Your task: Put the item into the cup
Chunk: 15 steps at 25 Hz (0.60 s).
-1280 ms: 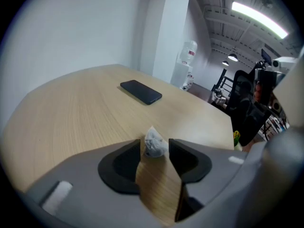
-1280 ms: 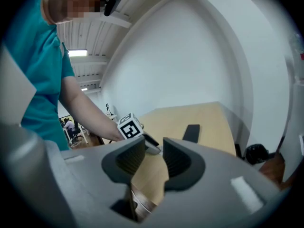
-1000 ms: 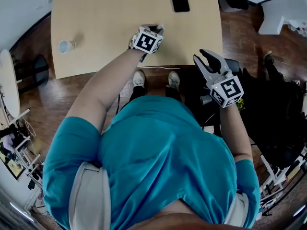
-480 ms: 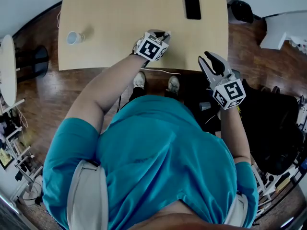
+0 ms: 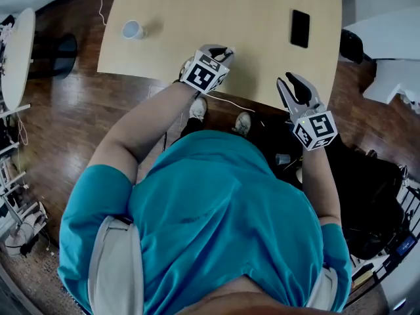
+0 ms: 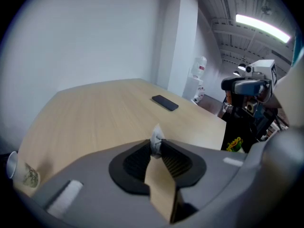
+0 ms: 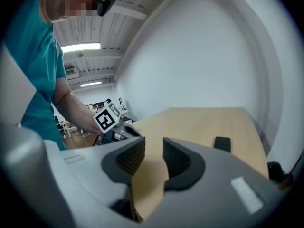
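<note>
Change since before: our left gripper [image 5: 220, 50] hangs over the same near edge of the table [image 5: 216, 8] as one second ago, but its jaws have come closer together. Our head has turned, so the cup and the phone sit more to the right in the head view.
Left gripper [image 6: 156, 145]: the jaws pinch a small white crumpled item [image 6: 156, 137] right at their tips.
Right gripper [image 5: 287, 83]: it is held off the table, above the floor near the table's near right corner. In its own view [image 7: 154, 148] the jaws are spread and we see only the tabletop between them.
Item: it is in the left jaws, above the near strip of the table and well apart from the cup.
Cup [image 5: 132, 29]: it stands by the left edge of the table, far to the left of the left gripper, with the mouth up.
Edges and room: between the left gripper and the cup we see only bare wood, and the near edge runs just beside this way.
Other things: a black phone [image 5: 300, 28] lies flat near the right edge, on the opposite side from the cup. A thin white cable [image 5: 233, 102] hangs under the near edge.
</note>
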{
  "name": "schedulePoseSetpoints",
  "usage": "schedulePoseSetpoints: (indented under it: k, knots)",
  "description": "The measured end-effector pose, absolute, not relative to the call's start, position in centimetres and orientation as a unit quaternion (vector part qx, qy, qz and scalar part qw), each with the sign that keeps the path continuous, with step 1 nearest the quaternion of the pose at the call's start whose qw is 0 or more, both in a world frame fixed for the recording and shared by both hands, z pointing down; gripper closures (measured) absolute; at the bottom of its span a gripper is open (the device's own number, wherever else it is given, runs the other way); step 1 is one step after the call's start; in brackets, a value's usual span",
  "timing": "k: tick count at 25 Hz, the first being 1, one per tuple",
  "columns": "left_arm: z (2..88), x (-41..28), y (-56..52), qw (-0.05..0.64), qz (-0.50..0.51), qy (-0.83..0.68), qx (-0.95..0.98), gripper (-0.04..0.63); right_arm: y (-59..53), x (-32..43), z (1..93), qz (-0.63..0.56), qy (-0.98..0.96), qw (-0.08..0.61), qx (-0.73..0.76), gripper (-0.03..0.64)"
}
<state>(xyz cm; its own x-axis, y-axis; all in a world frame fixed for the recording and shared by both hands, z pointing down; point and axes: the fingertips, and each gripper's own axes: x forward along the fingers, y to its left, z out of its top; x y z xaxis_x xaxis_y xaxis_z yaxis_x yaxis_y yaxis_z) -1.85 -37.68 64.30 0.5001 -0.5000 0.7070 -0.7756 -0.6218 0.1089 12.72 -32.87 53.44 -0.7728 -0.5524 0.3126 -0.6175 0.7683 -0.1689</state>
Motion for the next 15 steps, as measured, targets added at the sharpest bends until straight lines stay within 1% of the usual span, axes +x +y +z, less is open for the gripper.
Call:
schedulePoseSetpoints:
  k: [8, 15]
  knots:
    - [62.8, -12.2, -37.2, 0.226, 0.294, -0.447, 0.814, 0.518, -34.1, 4.6, 53.6, 0.124, -0.948, 0.137, 0.26, 0.506]
    - [61.7, -21.9, -37.7, 0.224, 0.274, -0.506, 0.787, 0.518, -35.2, -2.9, 53.8, 0.118, -0.957, 0.151, 0.216, 0.508]
